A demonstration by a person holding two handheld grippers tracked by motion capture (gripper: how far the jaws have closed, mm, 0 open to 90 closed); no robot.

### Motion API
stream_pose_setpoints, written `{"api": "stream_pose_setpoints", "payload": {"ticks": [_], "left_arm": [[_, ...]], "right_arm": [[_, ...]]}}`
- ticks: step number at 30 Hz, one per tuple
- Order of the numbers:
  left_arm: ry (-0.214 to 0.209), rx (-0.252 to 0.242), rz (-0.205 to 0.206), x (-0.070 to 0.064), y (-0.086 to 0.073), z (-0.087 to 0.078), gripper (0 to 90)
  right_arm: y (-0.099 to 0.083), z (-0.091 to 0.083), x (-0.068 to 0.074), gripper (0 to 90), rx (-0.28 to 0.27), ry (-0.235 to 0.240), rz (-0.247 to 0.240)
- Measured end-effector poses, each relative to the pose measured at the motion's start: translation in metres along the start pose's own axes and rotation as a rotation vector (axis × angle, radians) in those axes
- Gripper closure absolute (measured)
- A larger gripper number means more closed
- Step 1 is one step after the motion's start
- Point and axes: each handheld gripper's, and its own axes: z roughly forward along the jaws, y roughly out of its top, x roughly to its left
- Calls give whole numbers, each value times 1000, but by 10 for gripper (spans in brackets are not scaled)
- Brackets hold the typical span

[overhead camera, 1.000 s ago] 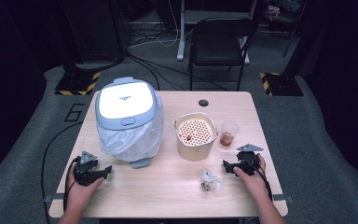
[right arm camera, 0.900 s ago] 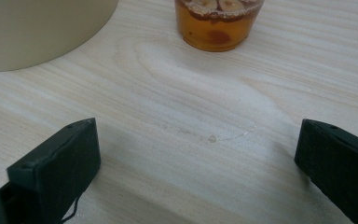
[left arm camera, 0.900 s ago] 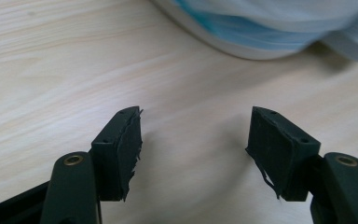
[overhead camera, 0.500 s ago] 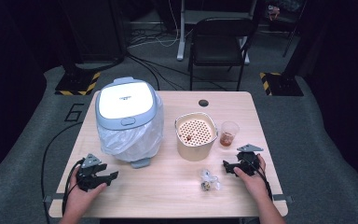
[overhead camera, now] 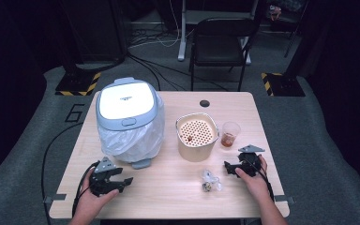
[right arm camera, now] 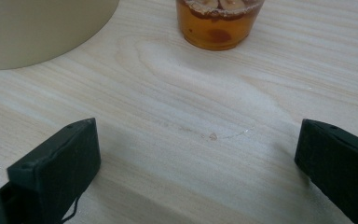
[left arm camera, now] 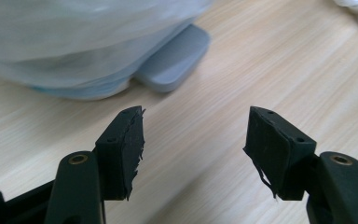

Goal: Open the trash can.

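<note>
A grey bin (overhead camera: 127, 118) with a white lid and a clear bag liner stands at the table's left. Its foot pedal (left arm camera: 173, 65) lies just ahead of my left gripper (left arm camera: 193, 149), which is open and empty. In the high view the left gripper (overhead camera: 125, 183) rests near the front left edge. A beige pot (overhead camera: 196, 137) with a perforated insert stands mid-table. Beside it is a clear cup (overhead camera: 229, 134) of brown liquid. My right gripper (overhead camera: 228, 167) sits open on the table in front of the cup (right arm camera: 219, 23), jaws wide apart with nothing between them.
A small crumpled clear wrapper (overhead camera: 209, 180) lies between the two grippers near the front edge. The beige pot's wall (right arm camera: 37, 28) stands at the upper left in the right gripper view. A dark round grommet (overhead camera: 204, 103) marks the table's far edge. A chair (overhead camera: 220, 42) stands beyond.
My left gripper has slid a little toward the front edge and to the right, away from the bin's base. The right gripper has stayed where it was.
</note>
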Motion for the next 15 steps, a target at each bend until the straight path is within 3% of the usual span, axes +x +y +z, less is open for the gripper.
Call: {"api": "stream_pose_setpoints", "payload": {"ticks": [1,4,8,12,13,15], "left_arm": [[-21,10,-20,-4,2,4,367],[-36,35,10,-9,5,11,367],[-42,30,13,-16,10,23,367],[-36,13,68,-23,19,34,367],[-35,15,125,-22,22,37,366],[-28,21,155,-24,27,41,365]], "right_arm": [[0,0,0,0,1,-1,1],[0,0,0,0,0,0,1],[0,0,0,0,0,0,1],[0,0,0,0,0,0,-1],[0,0,0,0,-1,0,-3],[0,0,0,0,0,1,-2]]}}
